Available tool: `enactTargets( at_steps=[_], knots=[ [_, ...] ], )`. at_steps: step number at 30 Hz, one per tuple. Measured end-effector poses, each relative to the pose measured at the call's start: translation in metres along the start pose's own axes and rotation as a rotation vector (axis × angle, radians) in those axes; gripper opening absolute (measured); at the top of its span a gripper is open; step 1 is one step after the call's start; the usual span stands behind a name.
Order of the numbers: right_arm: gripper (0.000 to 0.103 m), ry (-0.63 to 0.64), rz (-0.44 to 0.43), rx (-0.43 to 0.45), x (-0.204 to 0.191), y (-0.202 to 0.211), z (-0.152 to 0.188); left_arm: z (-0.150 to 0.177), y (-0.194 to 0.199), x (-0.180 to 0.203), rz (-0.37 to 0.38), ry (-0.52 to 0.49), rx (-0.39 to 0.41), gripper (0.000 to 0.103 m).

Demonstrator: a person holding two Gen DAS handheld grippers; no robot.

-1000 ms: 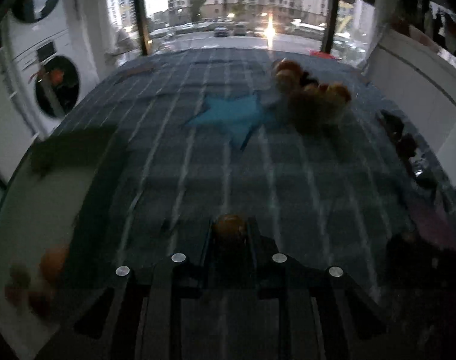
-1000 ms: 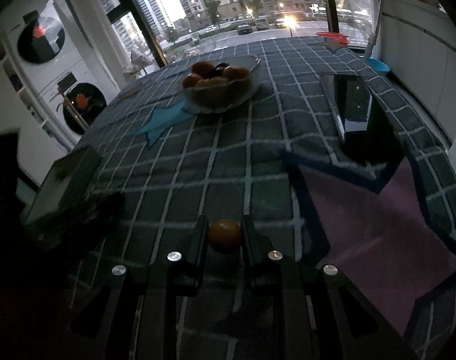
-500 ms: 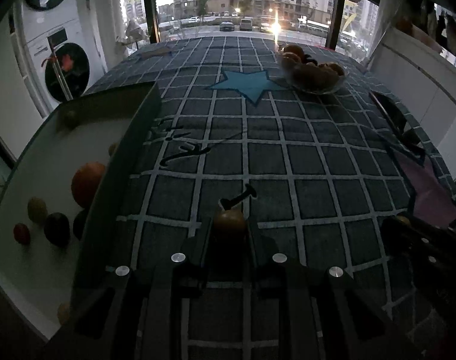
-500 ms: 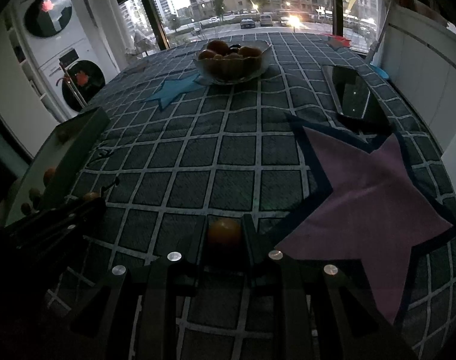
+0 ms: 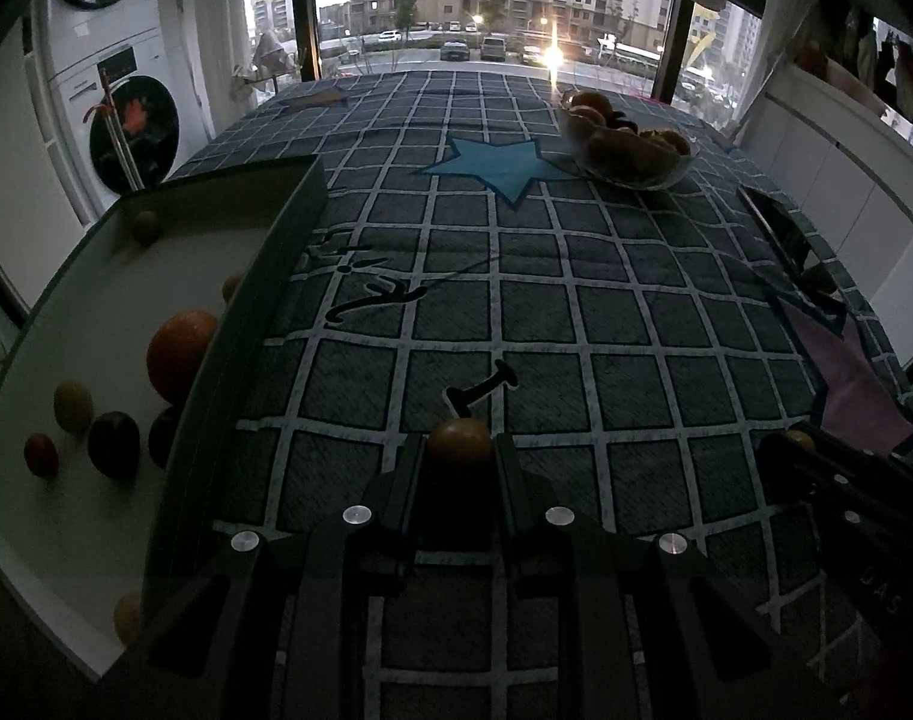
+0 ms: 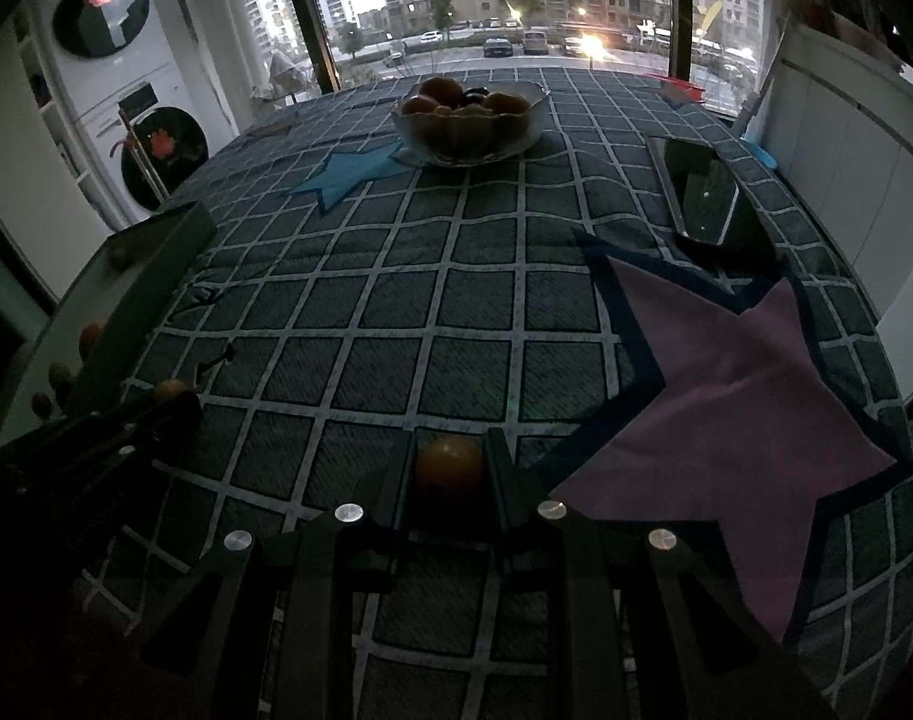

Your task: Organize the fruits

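Two small orange fruits gripped, one [image 5: 460,441] in the closed left jaws, one [image 6: 449,463] in the closed right jaws, above the counter [image 5: 516,312]; several already in the white tray [image 5: 48,516], many left in the glass bowl [image 6: 471,126].

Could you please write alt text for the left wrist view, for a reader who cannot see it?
The left tool grips a small orange fruit above a checked tablecloth. A white tray of assorted fruit lies left; a glass fruit bowl stands far right.
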State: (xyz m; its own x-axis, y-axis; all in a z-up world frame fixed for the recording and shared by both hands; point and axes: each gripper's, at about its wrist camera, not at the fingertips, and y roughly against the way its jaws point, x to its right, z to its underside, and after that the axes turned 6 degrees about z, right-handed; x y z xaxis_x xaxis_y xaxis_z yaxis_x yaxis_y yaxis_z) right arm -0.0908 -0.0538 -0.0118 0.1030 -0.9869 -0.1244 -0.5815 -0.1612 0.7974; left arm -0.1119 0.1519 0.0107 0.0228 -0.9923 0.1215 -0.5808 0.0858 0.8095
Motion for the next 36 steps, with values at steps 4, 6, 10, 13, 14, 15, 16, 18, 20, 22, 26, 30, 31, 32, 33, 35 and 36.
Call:
enactTargets(
  at_steps=[4, 6, 10, 13, 14, 15, 16, 18, 20, 22, 26, 30, 31, 32, 33, 35, 36],
  knots=[
    [0.024, -0.001, 0.001, 0.002, 0.0, 0.0, 0.0, 0.0, 0.0, 0.0, 0.0, 0.001, 0.0, 0.023],
    [0.024, 0.0, 0.001, 0.001, -0.001, 0.0, 0.0, 0.0, 0.0, -0.001, 0.004, 0.003, 0.001, 0.023],
    [0.024, 0.005, 0.002, 0.007, -0.001, 0.0, 0.001, 0.001, 0.001, 0.0, 0.003, 0.001, 0.001, 0.023],
    [0.024, 0.006, 0.001, 0.009, -0.001, 0.001, 0.001, 0.001, 0.002, -0.001, 0.008, 0.006, 0.002, 0.023],
    [0.024, 0.006, 0.001, 0.009, -0.002, 0.0, 0.001, 0.001, 0.002, -0.002, 0.014, 0.008, 0.002, 0.023],
    [0.024, 0.007, 0.0, 0.01, -0.001, 0.001, 0.001, 0.001, 0.002, -0.002, 0.022, 0.012, 0.004, 0.023],
    [0.024, 0.008, -0.002, 0.013, -0.002, 0.001, 0.002, 0.001, 0.003, -0.004, 0.039, 0.022, 0.007, 0.023],
    [0.024, 0.012, -0.002, 0.021, -0.002, 0.001, 0.003, 0.003, 0.005, -0.01, 0.074, 0.043, 0.013, 0.023],
    [0.024, 0.023, 0.002, 0.037, -0.003, 0.002, 0.005, 0.005, 0.007, -0.016, 0.103, 0.063, 0.019, 0.023],
    [0.024, 0.035, 0.007, 0.053, -0.004, 0.003, 0.007, 0.006, 0.008, -0.02, 0.12, 0.076, 0.027, 0.023],
    [0.024, 0.056, 0.015, 0.089, -0.005, 0.004, 0.012, 0.008, 0.008, -0.015, 0.094, 0.052, 0.035, 0.023],
    [0.024, 0.069, 0.016, 0.113, -0.005, 0.005, 0.015, 0.008, 0.006, -0.01, 0.051, 0.022, 0.037, 0.023],
    [0.024, 0.066, 0.011, 0.113, -0.004, 0.004, 0.014, 0.009, 0.006, -0.009, 0.043, 0.016, 0.036, 0.023],
    [0.024, 0.066, 0.009, 0.114, -0.004, 0.004, 0.014, 0.009, 0.006, -0.008, 0.034, 0.009, 0.034, 0.023],
    [0.024, 0.067, 0.007, 0.114, -0.004, 0.004, 0.014, 0.009, 0.006, -0.006, 0.026, 0.001, 0.033, 0.023],
    [0.024, 0.071, 0.01, 0.116, -0.005, 0.004, 0.014, 0.009, 0.006, -0.005, 0.017, -0.006, 0.032, 0.023],
    [0.024, 0.072, 0.012, 0.117, -0.005, 0.004, 0.014, 0.009, 0.006, -0.005, 0.014, -0.008, 0.033, 0.023]
  ],
)
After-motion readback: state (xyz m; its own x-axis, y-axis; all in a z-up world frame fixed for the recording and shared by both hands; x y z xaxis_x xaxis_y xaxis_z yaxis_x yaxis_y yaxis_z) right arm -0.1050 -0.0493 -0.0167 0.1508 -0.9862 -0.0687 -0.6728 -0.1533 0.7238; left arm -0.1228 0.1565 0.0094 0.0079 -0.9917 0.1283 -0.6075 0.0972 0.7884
